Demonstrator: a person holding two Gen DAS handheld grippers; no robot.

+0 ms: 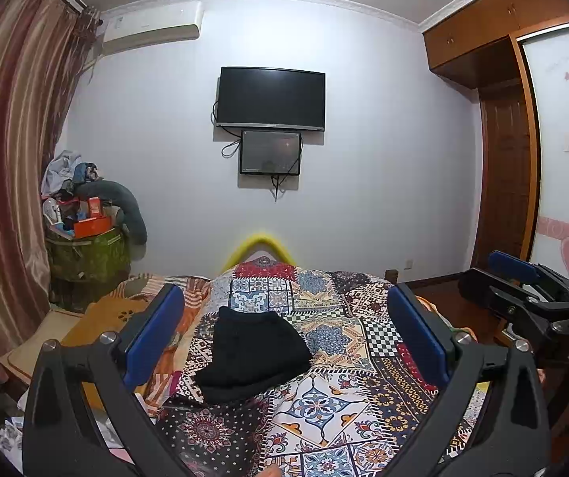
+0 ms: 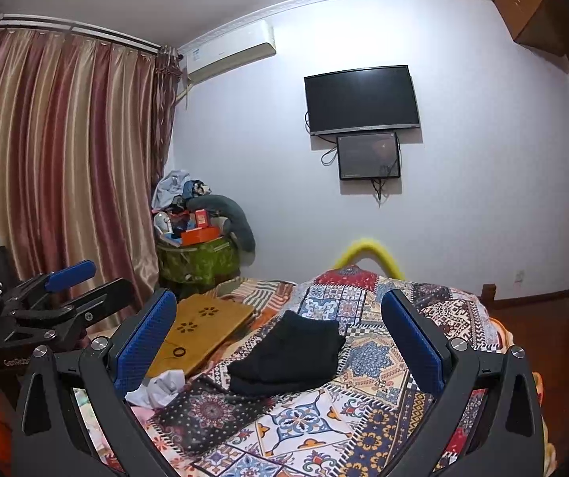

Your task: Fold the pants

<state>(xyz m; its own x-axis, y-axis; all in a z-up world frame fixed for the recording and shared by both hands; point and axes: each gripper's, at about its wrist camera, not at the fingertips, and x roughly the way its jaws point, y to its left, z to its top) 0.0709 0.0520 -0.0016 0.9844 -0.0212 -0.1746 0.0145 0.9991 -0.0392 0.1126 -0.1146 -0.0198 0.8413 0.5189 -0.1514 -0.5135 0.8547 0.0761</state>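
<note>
The black pants lie folded into a small stack on the patchwork bedspread. In the right wrist view the same pants rest mid-bed. My left gripper is open, held above and short of the pants, with nothing between its blue pads. My right gripper is open too, likewise raised over the bed and holding nothing. Each gripper shows in the other's view: the right gripper at the right edge, the left gripper at the left edge.
A wooden lap board and a crumpled white cloth lie on the bed's left side. A cluttered green basket stands by the curtain. A TV hangs on the far wall; a wardrobe is at right.
</note>
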